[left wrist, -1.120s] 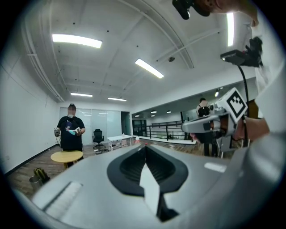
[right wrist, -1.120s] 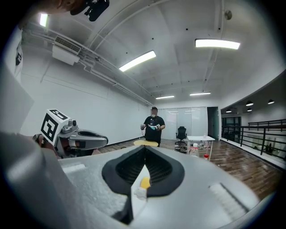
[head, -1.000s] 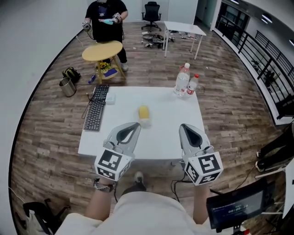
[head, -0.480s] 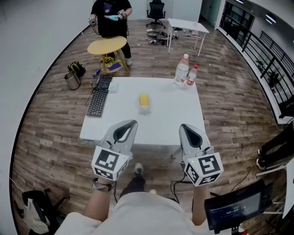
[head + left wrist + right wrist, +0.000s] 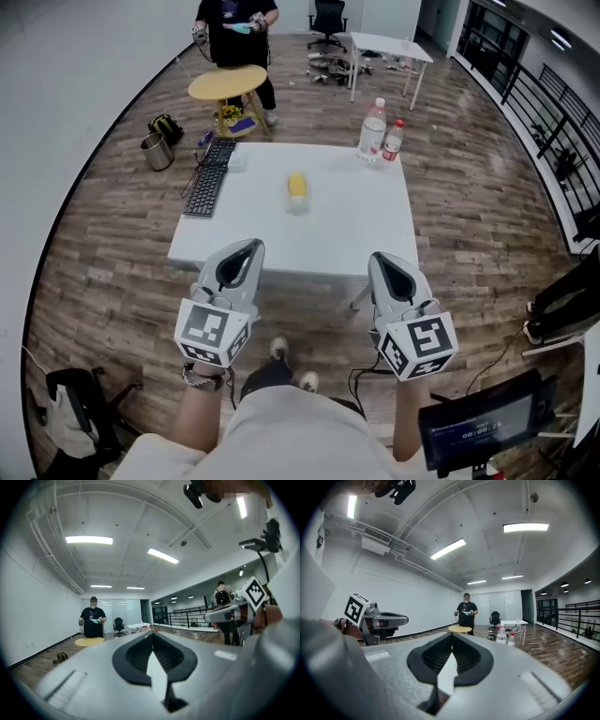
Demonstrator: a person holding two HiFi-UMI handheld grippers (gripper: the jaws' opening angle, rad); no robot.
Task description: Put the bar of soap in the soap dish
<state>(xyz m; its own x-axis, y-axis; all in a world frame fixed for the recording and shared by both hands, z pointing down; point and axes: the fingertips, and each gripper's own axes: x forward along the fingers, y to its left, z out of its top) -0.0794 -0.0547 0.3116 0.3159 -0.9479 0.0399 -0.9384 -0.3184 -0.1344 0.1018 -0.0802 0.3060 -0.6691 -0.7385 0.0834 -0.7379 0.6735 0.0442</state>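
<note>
The left gripper (image 5: 246, 247) is closed, its jaws meeting at the tip with nothing between them. The right gripper (image 5: 382, 260) is the same: jaws pressed together and empty. Both point level and forward, side by side and apart from each other. They are held over the floor (image 5: 112, 253), just short of the near edge of the white worktop (image 5: 356, 234).

The soap (image 5: 297, 183), a yellow bar, lies on the worktop well ahead of both grippers. It sits between their two lines of aim, nearer the left gripper's line. At the soap's near end is a pale, clear dish (image 5: 298, 202). The two touch or overlap, but I cannot tell whether the bar rests fully inside it. Neither gripper is near either one.

A dark keyboard (image 5: 208, 183) lies at the worktop's edge, ahead and left of the left gripper. Two bottles (image 5: 372, 131) stand at the far corner, straight ahead of the right gripper, well beyond the soap.

Past the worktop, ahead of the left gripper, stands a round yellow stool (image 5: 228, 82), with a person (image 5: 238, 23) in dark clothes behind it. A metal cup (image 5: 157, 151) sits on the floor further to the left.
</note>
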